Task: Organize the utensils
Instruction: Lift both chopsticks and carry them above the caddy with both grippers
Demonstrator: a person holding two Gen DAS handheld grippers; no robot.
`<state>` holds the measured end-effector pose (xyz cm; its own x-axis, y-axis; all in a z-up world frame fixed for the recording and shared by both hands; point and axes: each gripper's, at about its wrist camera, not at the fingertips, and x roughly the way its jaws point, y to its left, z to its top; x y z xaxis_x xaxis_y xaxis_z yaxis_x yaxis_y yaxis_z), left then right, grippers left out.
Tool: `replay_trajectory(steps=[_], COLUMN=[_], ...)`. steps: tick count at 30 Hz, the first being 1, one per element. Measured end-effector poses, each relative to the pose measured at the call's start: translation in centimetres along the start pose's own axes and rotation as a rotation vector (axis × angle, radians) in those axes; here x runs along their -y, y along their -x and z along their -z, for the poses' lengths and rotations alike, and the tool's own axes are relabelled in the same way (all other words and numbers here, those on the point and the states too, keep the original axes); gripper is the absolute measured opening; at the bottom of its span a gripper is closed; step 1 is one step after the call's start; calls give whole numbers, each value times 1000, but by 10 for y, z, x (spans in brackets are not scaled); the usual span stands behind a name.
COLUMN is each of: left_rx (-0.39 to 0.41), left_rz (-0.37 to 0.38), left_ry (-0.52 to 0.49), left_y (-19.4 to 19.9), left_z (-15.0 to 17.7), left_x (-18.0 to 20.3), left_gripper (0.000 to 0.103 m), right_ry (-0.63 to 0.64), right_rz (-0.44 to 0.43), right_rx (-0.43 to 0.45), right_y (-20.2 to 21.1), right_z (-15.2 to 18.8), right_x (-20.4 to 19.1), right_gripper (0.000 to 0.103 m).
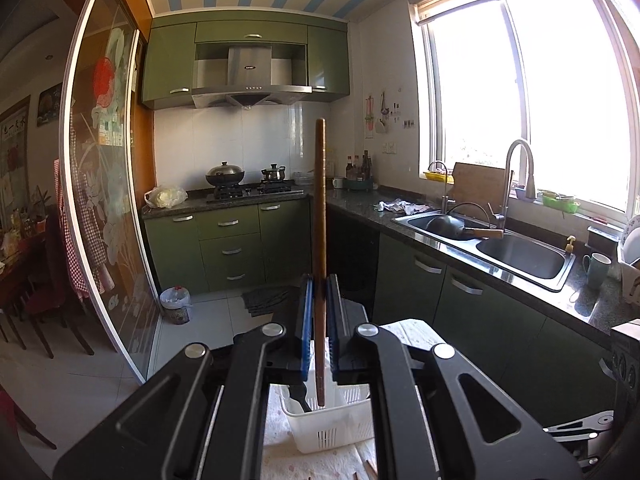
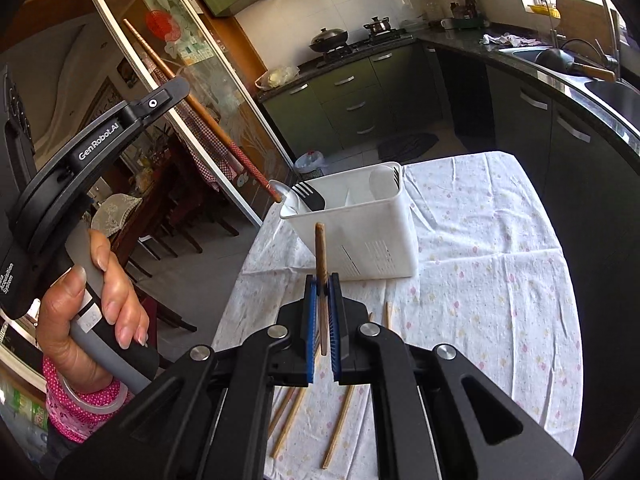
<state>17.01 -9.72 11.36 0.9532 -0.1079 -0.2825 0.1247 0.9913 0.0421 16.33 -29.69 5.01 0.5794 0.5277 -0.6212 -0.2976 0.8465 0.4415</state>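
Note:
My left gripper (image 1: 319, 286) is shut on a long brown chopstick (image 1: 319, 216) that stands upright, its lower tip over the white utensil caddy (image 1: 332, 428). The right wrist view shows that chopstick (image 2: 208, 120) slanting down, its red-patterned tip at the caddy's (image 2: 360, 232) left rim. My right gripper (image 2: 322, 284) is shut on a second brown chopstick (image 2: 321, 256), held upright just in front of the caddy. The caddy holds a spoon (image 2: 285, 196) and a black fork (image 2: 310, 198). Several loose chopsticks (image 2: 338, 432) lie on the cloth below my right gripper.
The caddy stands on a table with a white floral cloth (image 2: 480, 280). A glass sliding door (image 2: 224, 92) is left of the table. Green cabinets, a stove (image 1: 248, 190) and a double sink (image 1: 500, 244) line the far and right walls.

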Motion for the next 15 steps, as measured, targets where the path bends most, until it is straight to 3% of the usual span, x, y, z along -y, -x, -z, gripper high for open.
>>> replay_trajectory(steps=[4, 9, 15], left_rx=[-4, -67, -126], left_rz=[-12, -11, -1], left_ry=[3, 8, -17], left_y=[-20, -42, -58], left_z=[5, 25, 59], left_x=[-1, -3, -2], left_gripper=[7, 7, 7], right_ry=[6, 8, 19], right_rz=[2, 9, 33], right_rx=[7, 35, 136], right_y=[5, 16, 48], right_z=[-2, -10, -38], right_x=[0, 0, -10], right_gripper=[6, 6, 7])
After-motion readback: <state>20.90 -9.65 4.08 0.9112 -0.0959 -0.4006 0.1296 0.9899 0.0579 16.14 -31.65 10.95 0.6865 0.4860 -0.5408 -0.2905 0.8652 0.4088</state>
